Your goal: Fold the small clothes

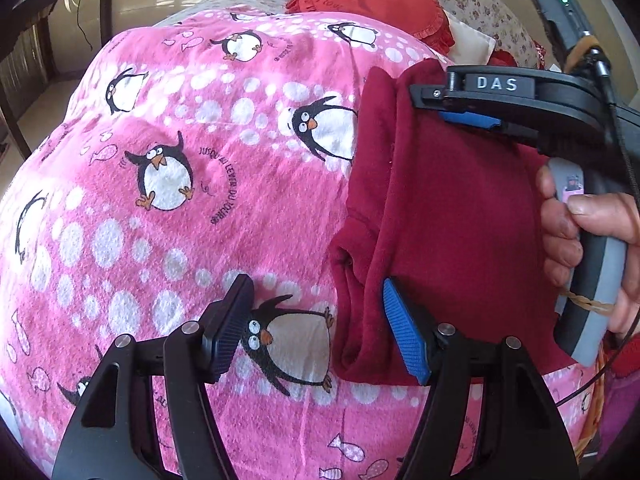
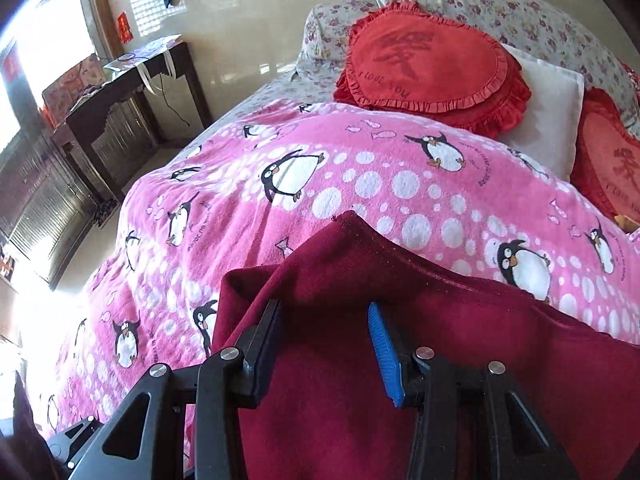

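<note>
A dark red garment lies folded on the pink penguin blanket; it also fills the lower part of the right wrist view. My left gripper is open, its jaws wide apart just above the blanket at the garment's near left edge, holding nothing. My right gripper hovers over the garment's far part with its jaws apart and cloth lying beneath them. It shows from the side in the left wrist view, held by a hand.
Red heart cushions and a white pillow lie at the bed's far end on a floral sheet. A dark wooden table stands beside the bed on the left. The blanket spreads wide to the left of the garment.
</note>
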`<state>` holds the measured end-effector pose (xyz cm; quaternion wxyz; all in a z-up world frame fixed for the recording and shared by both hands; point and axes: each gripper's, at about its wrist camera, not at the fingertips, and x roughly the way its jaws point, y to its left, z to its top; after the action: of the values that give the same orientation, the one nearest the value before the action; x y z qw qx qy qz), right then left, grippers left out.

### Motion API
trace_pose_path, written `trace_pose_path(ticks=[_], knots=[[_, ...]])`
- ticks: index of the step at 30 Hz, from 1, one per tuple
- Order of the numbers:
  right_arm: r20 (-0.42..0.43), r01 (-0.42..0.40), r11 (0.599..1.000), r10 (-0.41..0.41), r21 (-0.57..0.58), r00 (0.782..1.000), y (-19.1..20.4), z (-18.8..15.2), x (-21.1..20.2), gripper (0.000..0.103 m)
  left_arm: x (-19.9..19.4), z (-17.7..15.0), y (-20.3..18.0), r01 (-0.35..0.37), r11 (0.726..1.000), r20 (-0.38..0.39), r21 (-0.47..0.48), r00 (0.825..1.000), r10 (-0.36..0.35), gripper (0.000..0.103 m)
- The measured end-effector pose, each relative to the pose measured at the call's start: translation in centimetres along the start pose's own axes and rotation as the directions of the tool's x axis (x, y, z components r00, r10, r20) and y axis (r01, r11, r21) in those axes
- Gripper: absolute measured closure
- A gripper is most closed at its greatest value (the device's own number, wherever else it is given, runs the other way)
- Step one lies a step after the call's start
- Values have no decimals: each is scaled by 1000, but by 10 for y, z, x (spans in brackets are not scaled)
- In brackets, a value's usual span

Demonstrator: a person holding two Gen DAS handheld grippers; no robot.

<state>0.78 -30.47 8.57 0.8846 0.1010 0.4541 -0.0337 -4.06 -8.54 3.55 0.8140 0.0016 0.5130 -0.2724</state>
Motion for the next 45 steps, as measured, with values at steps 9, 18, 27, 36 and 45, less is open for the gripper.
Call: trace_pose_path(ticks=[9,18,27,36,45], knots=[[20,-83,994,81,75,996,-7,5,-25,61,2,1,-2,-10,1000,13,2,1000,10,34],[-19,-11,999,11,-33,1000,24,1,-6,77,-3,1,-3,1,1000,5,-8,1000,-1,34],[21,-58,996,60,-60,998,37,15,-13,97,-12,5,1,48,997,37,-59,998,-46,34],[44,-3,999,5,-45,999,35,6,-26,30,-4,-1,-3,45,998,31,-40,999,-43,34],[-29,205,955,-216,-213,976,64,-8,22,30,-7,-9,-9,42,999,37,-17,998,-41,33]])
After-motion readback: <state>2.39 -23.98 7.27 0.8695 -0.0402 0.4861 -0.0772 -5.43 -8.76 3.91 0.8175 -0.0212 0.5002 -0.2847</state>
